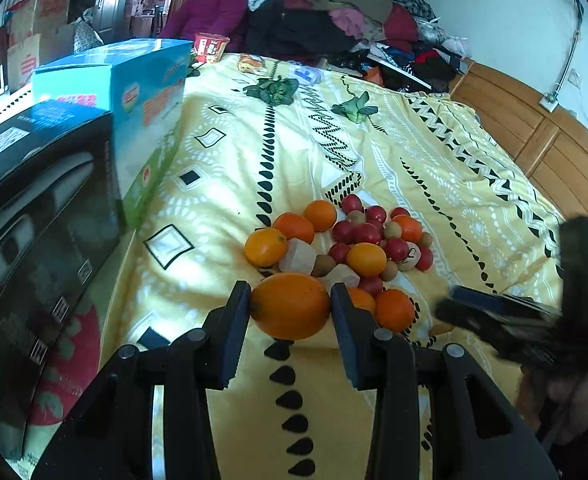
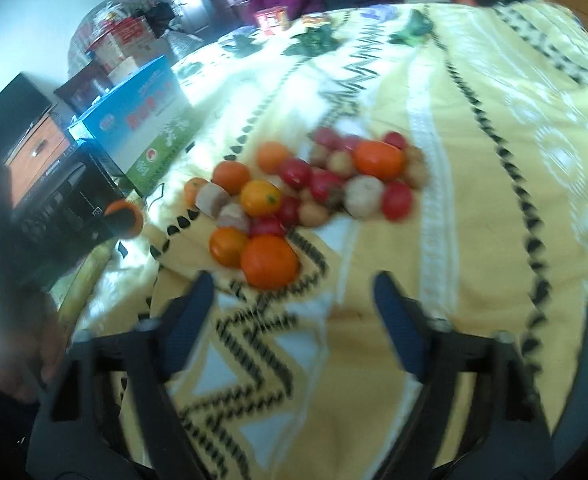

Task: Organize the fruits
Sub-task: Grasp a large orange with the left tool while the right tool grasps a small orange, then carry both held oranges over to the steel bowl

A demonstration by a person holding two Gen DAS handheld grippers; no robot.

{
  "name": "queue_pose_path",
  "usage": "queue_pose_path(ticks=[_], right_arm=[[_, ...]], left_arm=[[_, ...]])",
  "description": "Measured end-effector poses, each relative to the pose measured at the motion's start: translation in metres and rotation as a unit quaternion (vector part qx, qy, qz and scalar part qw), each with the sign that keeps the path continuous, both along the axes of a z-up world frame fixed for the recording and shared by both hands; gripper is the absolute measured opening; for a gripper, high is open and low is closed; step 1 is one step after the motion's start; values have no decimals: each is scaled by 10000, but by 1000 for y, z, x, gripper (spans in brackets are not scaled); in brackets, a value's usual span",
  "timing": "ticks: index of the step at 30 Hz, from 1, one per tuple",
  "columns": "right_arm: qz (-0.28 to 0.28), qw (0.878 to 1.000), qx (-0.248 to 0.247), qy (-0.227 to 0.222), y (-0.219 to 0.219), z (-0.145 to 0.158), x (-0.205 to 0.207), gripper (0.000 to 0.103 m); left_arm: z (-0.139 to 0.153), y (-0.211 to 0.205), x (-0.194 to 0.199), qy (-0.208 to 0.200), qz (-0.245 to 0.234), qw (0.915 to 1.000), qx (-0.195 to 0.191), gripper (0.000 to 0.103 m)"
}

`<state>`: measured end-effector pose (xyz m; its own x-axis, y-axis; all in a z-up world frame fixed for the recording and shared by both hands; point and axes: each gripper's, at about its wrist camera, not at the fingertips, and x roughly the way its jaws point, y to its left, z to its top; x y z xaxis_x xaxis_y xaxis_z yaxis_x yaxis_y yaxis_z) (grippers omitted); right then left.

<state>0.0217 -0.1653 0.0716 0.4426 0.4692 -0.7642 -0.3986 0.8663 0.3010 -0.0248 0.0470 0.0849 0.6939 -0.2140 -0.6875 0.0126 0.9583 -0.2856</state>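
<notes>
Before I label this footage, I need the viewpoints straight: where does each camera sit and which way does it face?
Left wrist: sits behind the left gripper, facing up the bed over the fruit pile; its fingers clamp an orange.
Right wrist: sits behind the right gripper, open and empty, aimed at that pile from its right.
Shared: fruit pile, blue box, seated woman.

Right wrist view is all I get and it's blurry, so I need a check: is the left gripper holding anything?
Observer: Yes, the left gripper is shut on an orange.
Operator: Is that orange clear of the pile?
Observer: It sits at the near edge of the fruit pile; whether it is lifted, I cannot tell.
Operator: And my gripper?
Observer: The right gripper is open, with nothing between its fingers.
</notes>
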Motion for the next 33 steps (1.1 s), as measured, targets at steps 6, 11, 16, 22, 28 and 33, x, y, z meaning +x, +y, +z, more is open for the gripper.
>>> queue_pose_path(ticks=[6,11,16,22,28,33], right_arm=[[219,9996,154,-61,37,-2,42,57],[367,9992,-138,52,53,-15,57,56],[434,9983,-386,63,55,-19,51,37],[356,9987,-257,-248,47,6,37,36],[66,9971,-544,-525,33,21,21,37],[-468,9895,-1364,-122,-4,-16,28,41]], left_arm=[[6,6,-1,-80,-32,9999,-85,42],[7,7,3,-85,-34,9999,-127,42],[12,8,0,-157,-29,9997,-162,42],[33,11,-14,-405,-67,9990,-151,42],[46,19,-26,-486,-27,9987,-170,42],[43,20,-33,-387,-55,9991,-187,42]])
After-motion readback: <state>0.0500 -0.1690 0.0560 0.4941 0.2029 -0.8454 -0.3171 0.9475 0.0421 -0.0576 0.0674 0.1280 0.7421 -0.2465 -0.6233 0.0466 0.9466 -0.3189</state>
